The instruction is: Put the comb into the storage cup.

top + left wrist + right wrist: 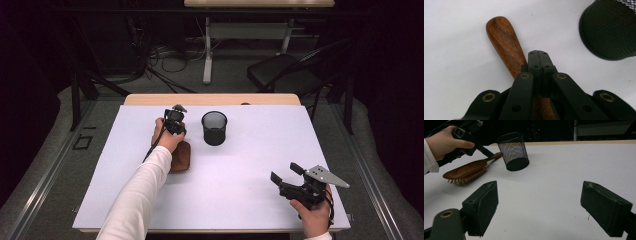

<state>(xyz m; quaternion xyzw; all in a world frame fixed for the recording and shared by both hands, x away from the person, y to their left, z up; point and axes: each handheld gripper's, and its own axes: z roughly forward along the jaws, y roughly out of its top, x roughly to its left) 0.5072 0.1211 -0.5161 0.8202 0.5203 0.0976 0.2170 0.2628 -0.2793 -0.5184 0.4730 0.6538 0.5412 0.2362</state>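
Note:
A wooden hairbrush (182, 157) lies bristles down left of centre, its head partly under the person's left hand. Its handle (504, 37) runs beneath my left gripper (538, 53), whose jaws are closed together right over it, and I see nothing between them. From the right gripper view the brush (466, 170) and the left gripper (487, 153) on its handle show at the far left. From above, the left gripper (176, 129) points down. A black mesh cup (214, 129) stands upright just right of the handle. My right gripper (285, 172) rests near the front right corner, open and empty (539, 205).
A white sheet (250, 150) covers the wooden table. The mesh cup (610, 30) sits close to the left gripper, also seen as the cup (514, 151) beyond the right jaws. A black chair (285, 72) and another desk (250, 30) stand behind the table.

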